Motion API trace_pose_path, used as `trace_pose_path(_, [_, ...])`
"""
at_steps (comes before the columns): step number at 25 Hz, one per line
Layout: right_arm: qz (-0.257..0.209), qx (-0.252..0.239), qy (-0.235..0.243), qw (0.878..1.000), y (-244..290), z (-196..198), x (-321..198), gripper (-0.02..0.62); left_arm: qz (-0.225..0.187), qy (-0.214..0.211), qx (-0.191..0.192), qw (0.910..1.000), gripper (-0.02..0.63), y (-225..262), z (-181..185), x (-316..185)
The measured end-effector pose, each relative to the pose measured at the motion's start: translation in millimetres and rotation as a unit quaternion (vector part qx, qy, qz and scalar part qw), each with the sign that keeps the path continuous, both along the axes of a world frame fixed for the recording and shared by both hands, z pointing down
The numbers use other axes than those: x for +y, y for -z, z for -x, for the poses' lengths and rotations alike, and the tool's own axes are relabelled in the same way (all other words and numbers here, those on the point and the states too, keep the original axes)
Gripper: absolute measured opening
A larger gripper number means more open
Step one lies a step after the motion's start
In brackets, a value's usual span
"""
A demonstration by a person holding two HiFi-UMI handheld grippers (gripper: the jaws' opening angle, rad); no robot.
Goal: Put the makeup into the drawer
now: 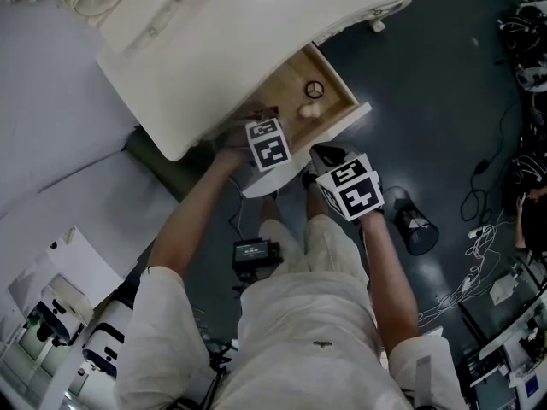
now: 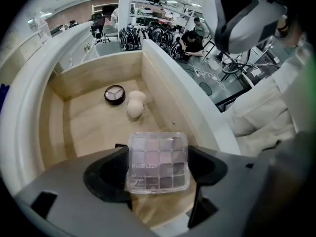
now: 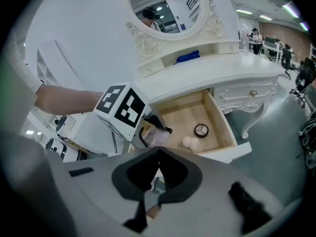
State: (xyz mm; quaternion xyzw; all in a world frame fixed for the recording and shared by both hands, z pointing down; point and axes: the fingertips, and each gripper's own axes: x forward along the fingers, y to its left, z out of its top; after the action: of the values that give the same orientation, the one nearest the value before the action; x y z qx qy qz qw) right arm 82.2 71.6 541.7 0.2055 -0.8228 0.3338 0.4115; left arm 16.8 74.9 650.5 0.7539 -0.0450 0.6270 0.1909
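Observation:
My left gripper [image 2: 158, 168] is shut on a clear eyeshadow palette [image 2: 158, 162] with several mauve pans, held just above the near end of the open wooden drawer [image 2: 94, 125]. Farther in lie a round black compact [image 2: 114, 94] and a beige makeup sponge [image 2: 135, 105], touching each other. In the head view the left gripper [image 1: 255, 120] reaches into the drawer [image 1: 342, 126], with the compact [image 1: 314, 90] and sponge [image 1: 309, 110] to its right. My right gripper [image 3: 159, 150] is shut and empty, hanging in front of the drawer [image 3: 185, 115]; the palette [image 3: 157, 137] shows just beyond it.
The drawer belongs to a white dressing table [image 1: 256, 32] with an oval mirror [image 3: 163, 9] and a blue object [image 3: 187, 57] on its top. A black bin [image 1: 419, 229] and cables [image 1: 479, 195] lie on the dark floor to the right.

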Motion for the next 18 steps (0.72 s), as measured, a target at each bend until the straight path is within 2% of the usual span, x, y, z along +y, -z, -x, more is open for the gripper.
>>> trace_pose_path(8, [0.005,0.001,0.014,1.000,-6.4,1.2,4.0,0.012,-0.002,-0.016,-0.025,0.9995,0.377,-33.5,2.6,1.1])
trace_pose_path(18, [0.014,0.001,0.017,1.000,-12.5,-1.3,5.8,0.012,-0.019,0.004,-0.030,0.9994,0.379,-42.8,6.2,-6.6])
